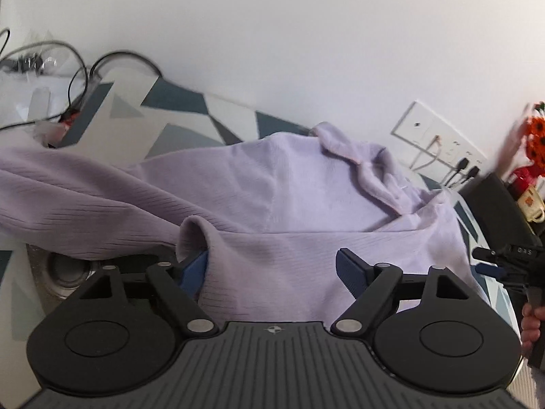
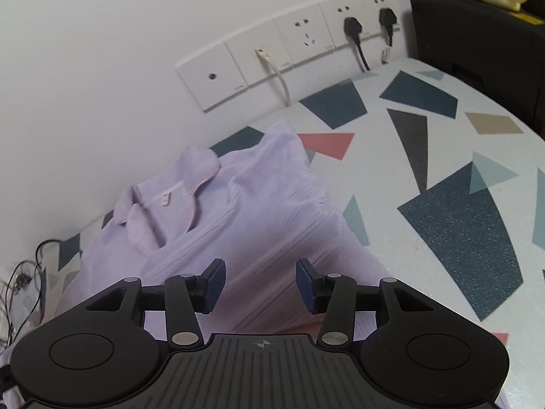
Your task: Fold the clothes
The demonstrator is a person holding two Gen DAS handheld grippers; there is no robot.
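While spread over the patterned table (image 2: pixel 425 156), lilac shirt (image 1: pixel 289 184) – left gripper (image 1: pixel 272 269) wide open, cuff draped on one finger; right gripper (image 2: pixel 260 286) half open, empty.

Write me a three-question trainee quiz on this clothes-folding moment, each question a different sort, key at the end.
1. True or false: the right tool is clamped on the lilac shirt.
2. Multiple choice: how many black plugs sit in the wall sockets? A one, B two, C four.
3. Fill in: the shirt's collar lies toward the ____.

Key
1. False: its jaws stand apart above the cloth.
2. B.
3. Wall.
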